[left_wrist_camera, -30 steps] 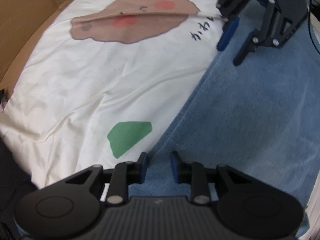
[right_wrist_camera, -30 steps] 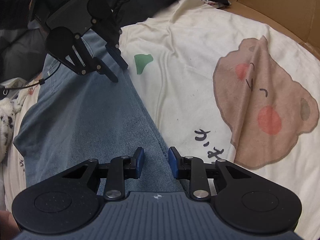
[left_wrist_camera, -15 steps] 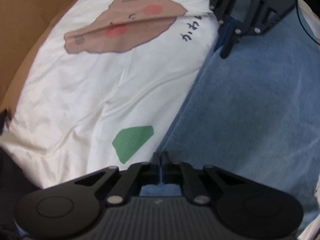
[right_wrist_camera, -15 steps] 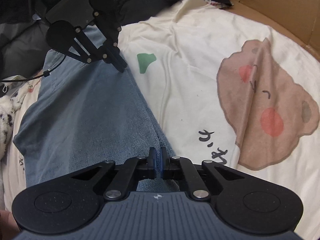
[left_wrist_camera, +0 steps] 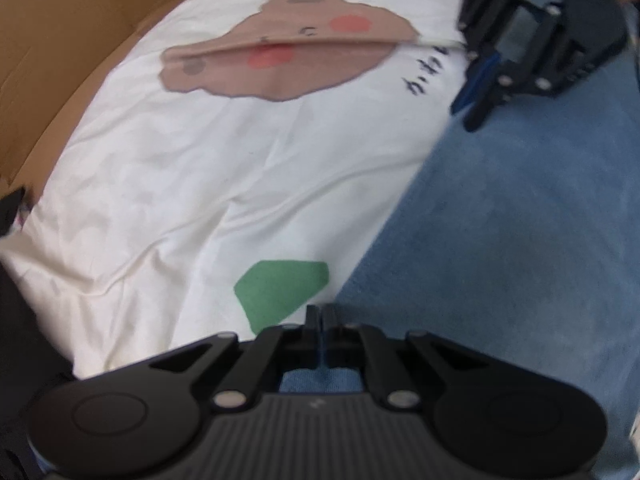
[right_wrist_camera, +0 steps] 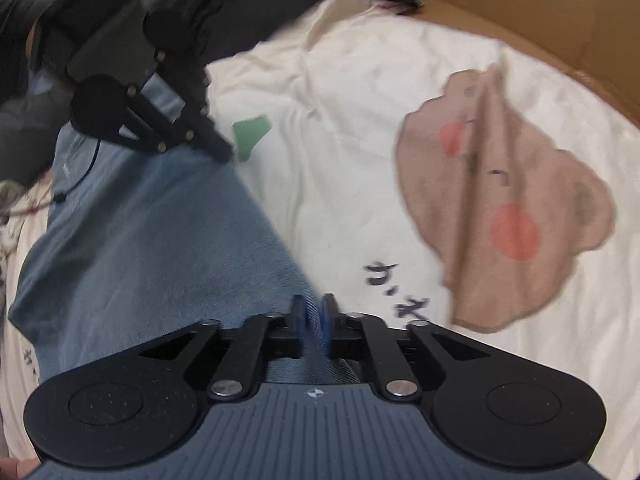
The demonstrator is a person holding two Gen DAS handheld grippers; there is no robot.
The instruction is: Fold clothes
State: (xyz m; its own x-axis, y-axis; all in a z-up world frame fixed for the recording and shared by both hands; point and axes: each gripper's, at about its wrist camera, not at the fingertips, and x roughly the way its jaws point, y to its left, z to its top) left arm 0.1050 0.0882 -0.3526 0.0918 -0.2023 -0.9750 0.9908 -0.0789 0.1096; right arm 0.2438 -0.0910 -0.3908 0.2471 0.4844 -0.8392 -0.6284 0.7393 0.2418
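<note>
Blue denim garment (left_wrist_camera: 512, 248) is seen spread flat over a cream bear-print cloth (left_wrist_camera: 224, 152), w/ cardboard (left_wrist_camera: 60, 40) beyond the cloth's far side. It looks like jeans, but the type can't be confirmed from these views.

Left gripper (left_wrist_camera: 320, 316): jaws are pressed together, clamped on the denim's long edge, right beside the green patch (left_wrist_camera: 280, 288) printed on the cloth. Denim is visible just behind the closed tips.

Right gripper (right_wrist_camera: 314, 320): placed on the same long edge, further along, beside the black lettering (right_wrist_camera: 396, 292) on the cloth. Its jaws are opening slightly at this moment; a narrow gap is seen btw. the blue pads, w/ denim edge lying in it. Whether the pads are still biting the fabric can't be told for sure; the frame is blurred.

Progress, as judged: early stage. No fold is seen in the denim along this edge; it lies flat, edge straight btw. the two grippers. Only the edge pinch has been made, and on the right side that pinch looks loose. Left to do: edge to be secured at both points, lifted, carried across the garment and laid down, then prob. further folds to shorten it. Other dark clothes (right_wrist_camera: 224, 8) are seen piled past the cloth's far end, unfolded, so more items likely remain.
</note>
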